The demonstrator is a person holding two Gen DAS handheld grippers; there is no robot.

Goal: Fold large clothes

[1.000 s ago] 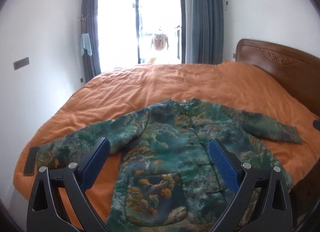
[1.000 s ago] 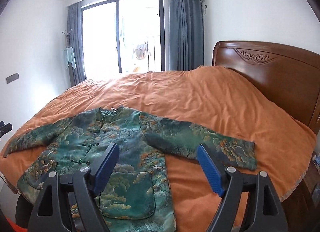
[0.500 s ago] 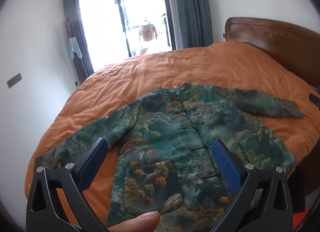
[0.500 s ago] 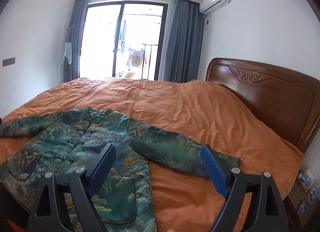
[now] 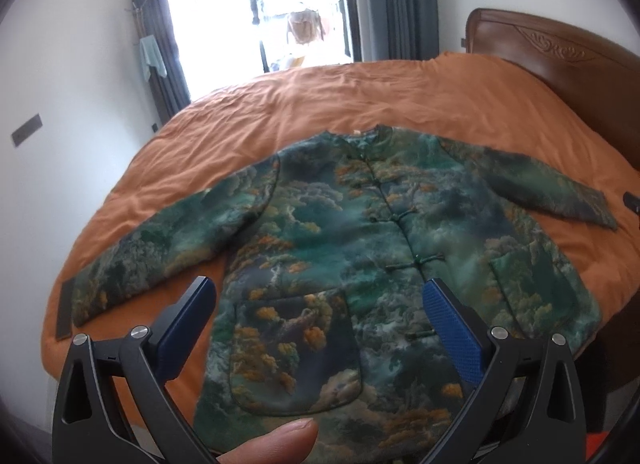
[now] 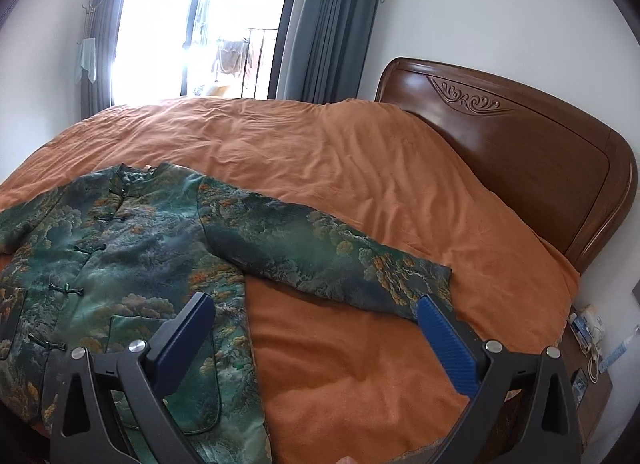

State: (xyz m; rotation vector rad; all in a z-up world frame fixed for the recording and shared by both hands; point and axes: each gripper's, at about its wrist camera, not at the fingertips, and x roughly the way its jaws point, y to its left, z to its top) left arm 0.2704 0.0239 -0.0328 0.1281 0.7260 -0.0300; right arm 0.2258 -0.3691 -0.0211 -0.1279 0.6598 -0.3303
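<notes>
Jacket (image 5: 360, 256) lies flat, front up, on the bed (image 6: 360, 184), collar toward the window, both sleeves spread out sideways. Nothing folded yet, as far as I can judge.

My left tool (image 5: 320, 328) stands wide, nothing between its pads, hovering over the jacket's hem near its pocket (image 5: 296, 348). My right tool (image 6: 316, 336) has just been opening and now stands wide too, empty, above bare bedcover between the jacket's side and its right cuff (image 6: 424, 284).

Risks from here:
- The fabric looks padded and thick (quilted, I think). A shallow pinch on the cuff could slip off mid-fold, dropping the sleeve crooked.
- Pads may catch the bedcover along with the sleeve, since the cover is soft and wrinkled beside the jacket; lifting would then drag the jacket askew.
- The left tool is over the jacket's body, not its left sleeve. Grabbing there would bunch the front and snag the knot buttons (image 5: 400, 218).
- If the two sleeves fold unevenly, the bundle comes out lopsided.
</notes>
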